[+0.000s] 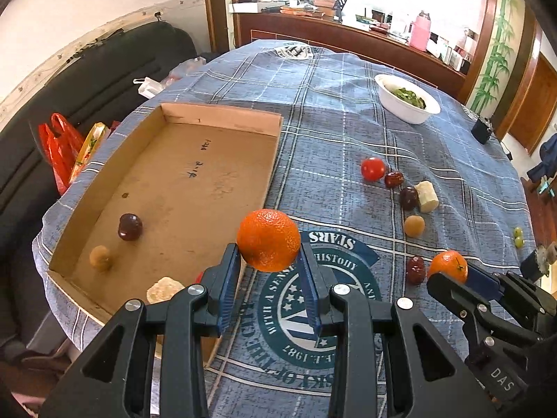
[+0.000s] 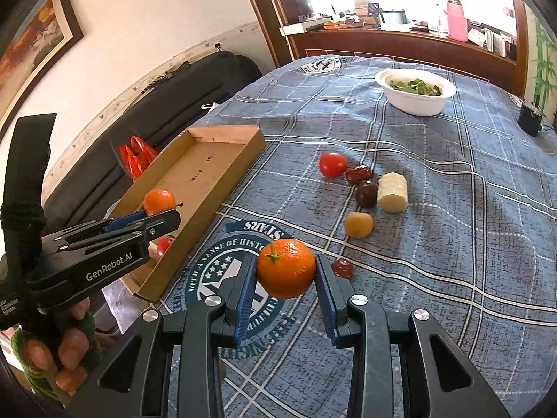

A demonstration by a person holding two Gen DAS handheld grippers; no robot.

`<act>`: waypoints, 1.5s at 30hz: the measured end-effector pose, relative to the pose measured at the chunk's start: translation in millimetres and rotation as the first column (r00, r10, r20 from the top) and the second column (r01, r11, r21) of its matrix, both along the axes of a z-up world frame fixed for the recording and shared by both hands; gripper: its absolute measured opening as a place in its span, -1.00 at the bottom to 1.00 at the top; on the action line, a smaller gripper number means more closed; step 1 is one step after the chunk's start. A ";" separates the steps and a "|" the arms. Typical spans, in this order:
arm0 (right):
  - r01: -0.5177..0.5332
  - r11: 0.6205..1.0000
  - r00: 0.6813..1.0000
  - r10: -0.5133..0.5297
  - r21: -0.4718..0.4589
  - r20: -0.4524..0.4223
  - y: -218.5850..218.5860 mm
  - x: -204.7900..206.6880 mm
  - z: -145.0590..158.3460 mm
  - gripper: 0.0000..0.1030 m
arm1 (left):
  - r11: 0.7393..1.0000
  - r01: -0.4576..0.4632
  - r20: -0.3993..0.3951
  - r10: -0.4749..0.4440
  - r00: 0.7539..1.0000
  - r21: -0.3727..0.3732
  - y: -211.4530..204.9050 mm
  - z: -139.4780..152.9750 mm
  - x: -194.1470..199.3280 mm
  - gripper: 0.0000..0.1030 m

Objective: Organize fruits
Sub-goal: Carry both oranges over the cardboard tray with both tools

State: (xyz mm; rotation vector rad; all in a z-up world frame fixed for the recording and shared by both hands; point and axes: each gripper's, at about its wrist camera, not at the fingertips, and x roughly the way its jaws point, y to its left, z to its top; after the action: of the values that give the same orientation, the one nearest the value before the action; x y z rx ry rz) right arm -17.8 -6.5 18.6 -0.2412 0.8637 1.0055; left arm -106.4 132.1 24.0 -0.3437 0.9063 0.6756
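Left wrist view: left tool point(image 1: 268, 254) grips one orange point(image 1: 268, 239) beside the cardboard tray point(image 1: 195, 174); right tool point(image 2: 286, 271) clamps another orange point(image 2: 286, 268) farther from that tray.

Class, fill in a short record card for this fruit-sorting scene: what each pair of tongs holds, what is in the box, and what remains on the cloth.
left tongs: shut on an orange, lifted near the box's right wall
right tongs: shut on a second orange, above the tablecloth
cardboard box: holds a dark round fruit, a tan round fruit and a pale lump
tablecloth: tomato, red date, pale cut chunk, among others
white bowl: greens inside, at the far side
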 end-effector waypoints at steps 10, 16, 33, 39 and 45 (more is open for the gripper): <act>-0.030 1.000 1.000 0.030 -0.007 0.001 12.4 -10.0 -2.4 -0.33 | 1.000 -0.023 0.002 0.023 1.000 0.003 9.8 0.5 -8.7 -0.40; -0.050 0.999 0.999 0.050 -0.016 0.002 21.0 -15.3 -3.7 -0.33 | 0.999 -0.038 0.002 0.038 0.999 -0.001 17.1 -1.1 -13.8 -0.40; -0.109 0.993 0.994 0.110 -0.038 0.009 53.0 -33.2 -5.3 -0.34 | 0.996 -0.093 -0.002 0.093 0.996 -0.018 48.0 -8.8 -32.8 -0.39; -0.126 0.991 0.992 0.126 -0.043 0.005 64.3 -35.8 -8.1 -0.34 | 0.994 -0.108 -0.005 0.108 0.994 -0.020 56.4 -10.3 -36.7 -0.39; -0.142 0.989 0.990 0.142 -0.046 -0.001 75.6 -35.8 -10.3 -0.34 | 0.992 -0.126 -0.005 0.126 0.992 -0.023 68.0 -9.8 -40.8 -0.39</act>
State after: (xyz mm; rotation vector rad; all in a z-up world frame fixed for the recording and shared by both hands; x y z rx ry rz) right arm -53.5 69.1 8.3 -0.3461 0.8774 1.1181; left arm -147.1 200.0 14.3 -0.4226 0.9018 0.7823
